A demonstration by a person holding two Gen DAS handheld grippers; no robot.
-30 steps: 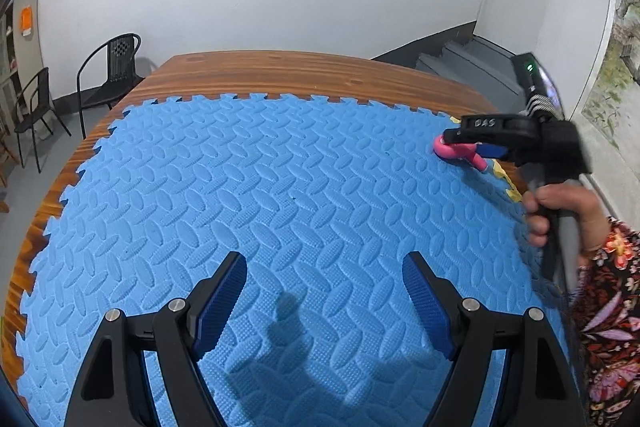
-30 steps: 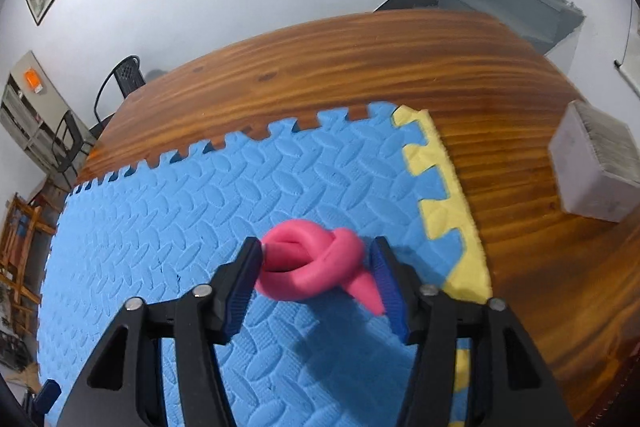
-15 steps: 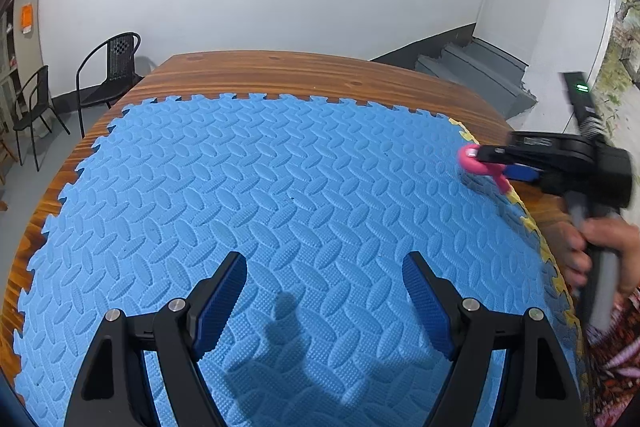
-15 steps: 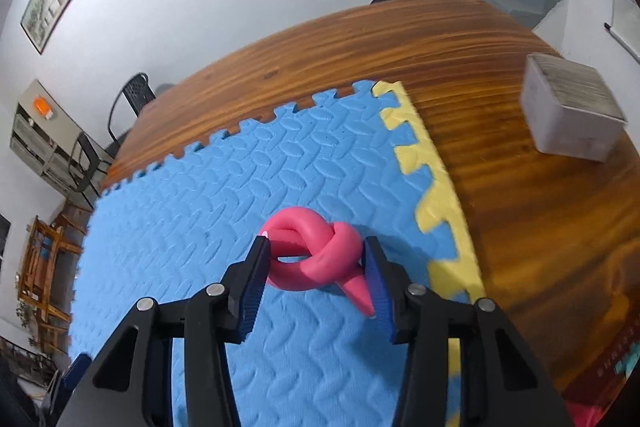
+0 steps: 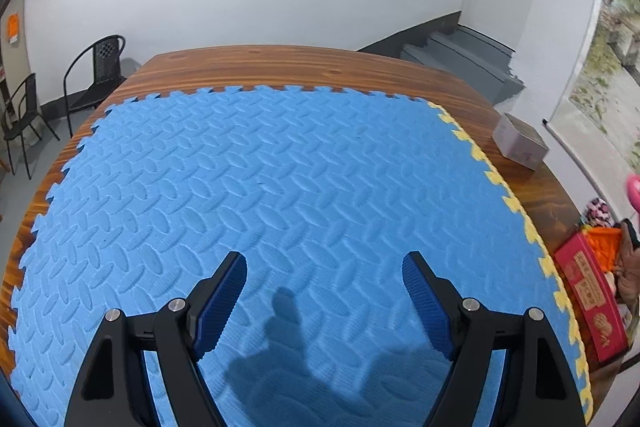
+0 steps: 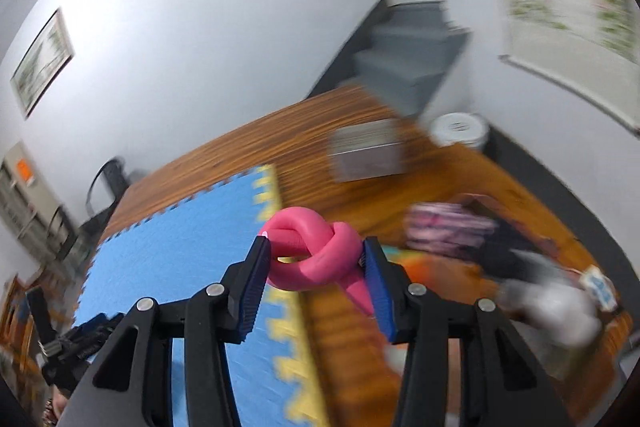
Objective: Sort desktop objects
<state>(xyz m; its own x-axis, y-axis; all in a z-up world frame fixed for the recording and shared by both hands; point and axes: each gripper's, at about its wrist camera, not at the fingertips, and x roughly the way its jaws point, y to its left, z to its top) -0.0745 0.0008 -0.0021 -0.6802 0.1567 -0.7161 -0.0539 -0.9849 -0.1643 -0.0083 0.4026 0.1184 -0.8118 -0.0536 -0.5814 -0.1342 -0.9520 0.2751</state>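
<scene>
Your right gripper (image 6: 316, 259) pinched the pink knotted foam (image 6: 310, 253) between both pads, lifted clear of the blue mat (image 6: 176, 259) and above its yellow border. Your left gripper (image 5: 324, 291) hovered spread and empty over the mat. Best to hold the squeeze steady and slow down before setting it right, near the red box (image 5: 592, 303).

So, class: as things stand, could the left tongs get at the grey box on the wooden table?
Probably yes. The left tongs stand open and empty over the blue mat, and nothing lies between them and the grey box.
</scene>
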